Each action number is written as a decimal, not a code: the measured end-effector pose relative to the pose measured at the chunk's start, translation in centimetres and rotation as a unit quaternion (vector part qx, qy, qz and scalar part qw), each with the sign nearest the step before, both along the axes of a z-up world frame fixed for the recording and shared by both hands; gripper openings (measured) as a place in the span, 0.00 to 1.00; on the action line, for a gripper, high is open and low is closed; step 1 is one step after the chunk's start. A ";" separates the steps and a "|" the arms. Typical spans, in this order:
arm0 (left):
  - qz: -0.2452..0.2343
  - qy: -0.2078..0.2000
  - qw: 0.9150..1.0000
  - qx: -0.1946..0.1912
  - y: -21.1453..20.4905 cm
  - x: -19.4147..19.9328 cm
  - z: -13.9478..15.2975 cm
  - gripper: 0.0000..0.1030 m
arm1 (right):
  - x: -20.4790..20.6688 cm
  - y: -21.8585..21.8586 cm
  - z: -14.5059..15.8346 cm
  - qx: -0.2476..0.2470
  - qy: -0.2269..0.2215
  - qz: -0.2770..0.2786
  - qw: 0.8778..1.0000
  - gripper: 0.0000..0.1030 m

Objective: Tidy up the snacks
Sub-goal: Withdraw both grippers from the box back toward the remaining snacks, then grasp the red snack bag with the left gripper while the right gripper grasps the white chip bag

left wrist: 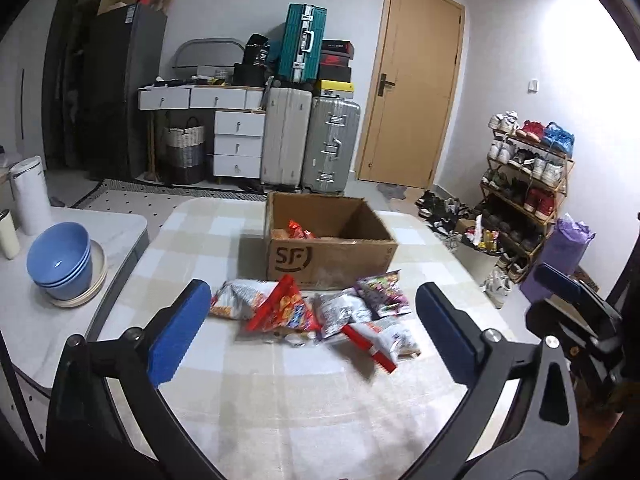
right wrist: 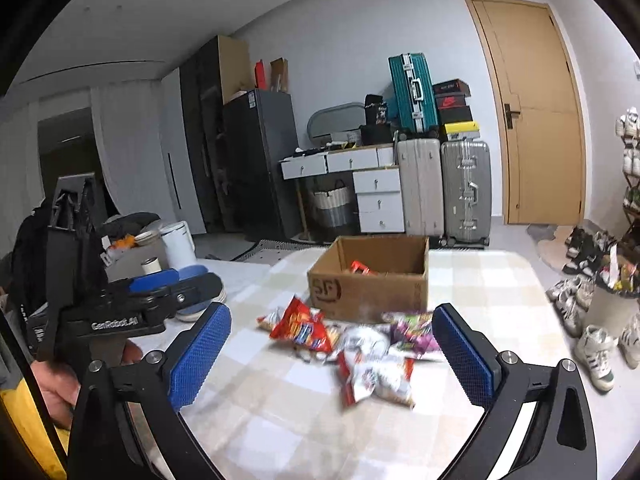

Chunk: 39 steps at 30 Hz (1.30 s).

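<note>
On checked tablecloth, near side of open brown cardboard box: heap of crinkly snack packets, spread left-right. Left gripper spread wide, empty; heap dead ahead. Right gripper likewise wide, empty. Neither clearly nearer.

Loose snack packets before an open cardboard box

The brown cardboard box stands on the checked-cloth table; crinkly red, white and purple snack packets lie just before it, between the left gripper's wide-spread blue-padded fingers, untouched.
</note>
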<state>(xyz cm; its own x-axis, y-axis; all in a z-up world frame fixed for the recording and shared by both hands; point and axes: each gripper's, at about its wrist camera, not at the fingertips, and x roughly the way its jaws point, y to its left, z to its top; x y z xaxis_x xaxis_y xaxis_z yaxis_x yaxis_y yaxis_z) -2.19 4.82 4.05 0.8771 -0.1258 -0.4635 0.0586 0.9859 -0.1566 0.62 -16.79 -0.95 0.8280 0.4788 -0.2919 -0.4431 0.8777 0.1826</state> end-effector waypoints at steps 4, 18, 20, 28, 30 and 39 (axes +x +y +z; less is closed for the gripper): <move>0.004 0.017 1.000 0.001 0.1 0.4 -3.0 0.99 | 0.3 -0.4 -2.6 0.009 0.023 -0.012 1.000 0.99; 0.008 0.088 0.996 0.010 -0.1 2.7 -10.3 0.99 | 1.8 -0.9 -6.4 0.031 0.073 -0.014 0.997 0.99; 0.007 0.089 0.996 0.013 -0.3 2.9 -10.4 0.99 | 1.9 -0.9 -6.8 0.034 0.079 -0.012 0.996 0.99; 0.011 0.103 0.994 0.026 -0.7 4.4 -11.5 0.99 | 3.6 -0.7 -8.7 0.028 0.109 -0.015 0.994 0.99; 0.011 0.109 0.994 0.022 -0.6 5.1 -12.0 0.99 | 4.4 -0.6 -9.2 0.023 0.121 -0.020 0.992 0.99; 0.026 0.142 0.989 0.014 0.8 9.0 -14.1 0.99 | 10.4 -0.4 -11.9 0.006 0.193 -0.029 0.981 0.99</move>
